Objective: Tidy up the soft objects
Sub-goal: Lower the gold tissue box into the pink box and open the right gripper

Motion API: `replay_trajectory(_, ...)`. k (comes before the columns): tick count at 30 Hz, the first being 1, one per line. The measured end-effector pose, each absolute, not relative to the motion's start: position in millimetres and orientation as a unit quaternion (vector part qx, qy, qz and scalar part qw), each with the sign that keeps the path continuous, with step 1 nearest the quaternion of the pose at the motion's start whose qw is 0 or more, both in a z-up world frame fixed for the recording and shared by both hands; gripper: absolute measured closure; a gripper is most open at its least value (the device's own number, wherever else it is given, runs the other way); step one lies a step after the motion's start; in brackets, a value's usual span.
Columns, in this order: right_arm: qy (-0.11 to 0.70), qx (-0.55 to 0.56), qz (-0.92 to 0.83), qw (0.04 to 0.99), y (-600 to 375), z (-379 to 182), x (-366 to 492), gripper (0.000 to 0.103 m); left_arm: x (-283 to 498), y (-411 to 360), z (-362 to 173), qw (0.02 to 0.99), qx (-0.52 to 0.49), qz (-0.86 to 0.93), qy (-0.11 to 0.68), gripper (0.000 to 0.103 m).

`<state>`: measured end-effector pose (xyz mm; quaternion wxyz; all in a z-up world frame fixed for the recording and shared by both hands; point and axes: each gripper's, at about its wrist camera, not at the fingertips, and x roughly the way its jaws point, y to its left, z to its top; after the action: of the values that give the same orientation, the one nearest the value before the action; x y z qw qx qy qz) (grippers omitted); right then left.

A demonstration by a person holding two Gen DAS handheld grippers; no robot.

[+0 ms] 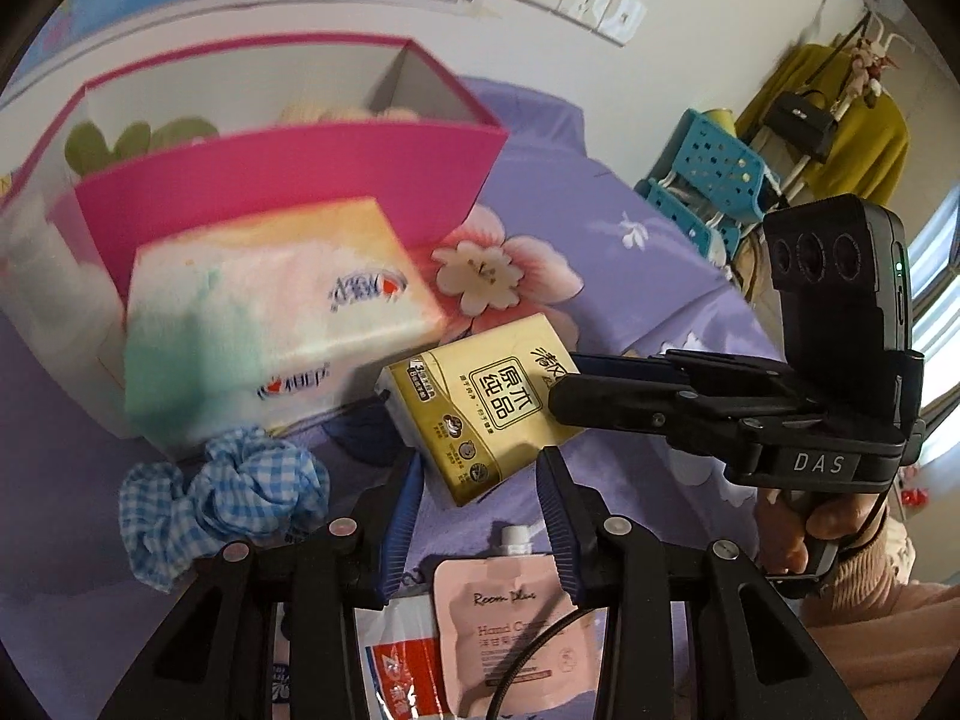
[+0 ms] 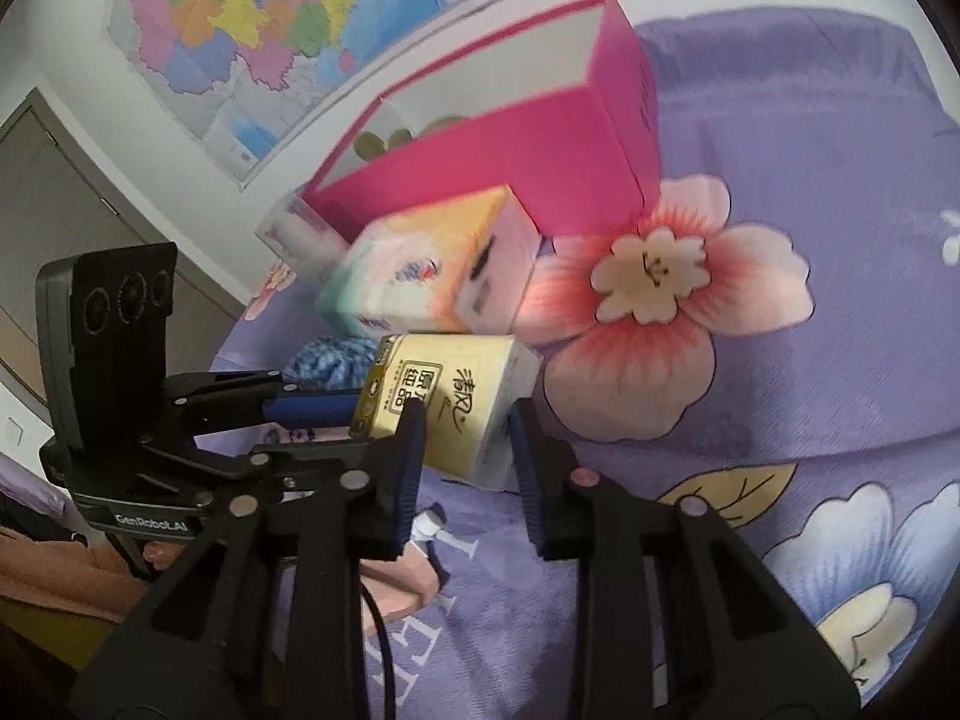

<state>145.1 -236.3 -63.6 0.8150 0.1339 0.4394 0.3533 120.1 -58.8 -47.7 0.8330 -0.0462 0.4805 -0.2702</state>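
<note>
In front of the open pink cardboard box (image 1: 288,180), just beside the pastel soft tissue pack (image 1: 264,324) that leans on the box wall, the small yellow plastic-wrapped tissue packet (image 2: 462,408) sits raised off the purple floral bedsheet (image 2: 810,360), with both tongs narrowed on it: the right gripper (image 2: 465,420) pinches its near end and the left gripper (image 1: 480,468) closes on its opposite corner. The step in hand appears to be a two-gripper pickup of this packet; the next move likely calls for one firm grip, a lift over the box's front wall, and release inside without nudging the pastel pack or the blue checked fabric scrunchie (image 1: 222,492) below it.
</note>
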Motion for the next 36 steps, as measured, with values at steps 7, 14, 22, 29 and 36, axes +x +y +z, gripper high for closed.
replay_trajectory(7,0.412,0.127,0.359,0.828,-238,-41,145,0.071,117,-57,-23,0.848,-0.041,-0.274,0.451,0.065)
replay_trajectory(14,0.388,0.116,0.363,0.84,-236,-19,148,0.071,123,-56,-6,0.86,-0.04,-0.271,0.431,0.065)
replay_trajectory(22,0.363,0.106,0.365,0.851,-234,0,159,0.071,132,-54,14,0.873,-0.038,-0.266,0.407,0.065)
replay_trajectory(29,0.349,0.101,0.364,0.858,-231,13,174,0.071,145,-54,25,0.881,-0.033,-0.26,0.394,0.065)
replay_trajectory(36,0.339,0.107,0.366,0.86,-231,22,187,0.071,159,-53,33,0.886,-0.031,-0.253,0.387,0.065)
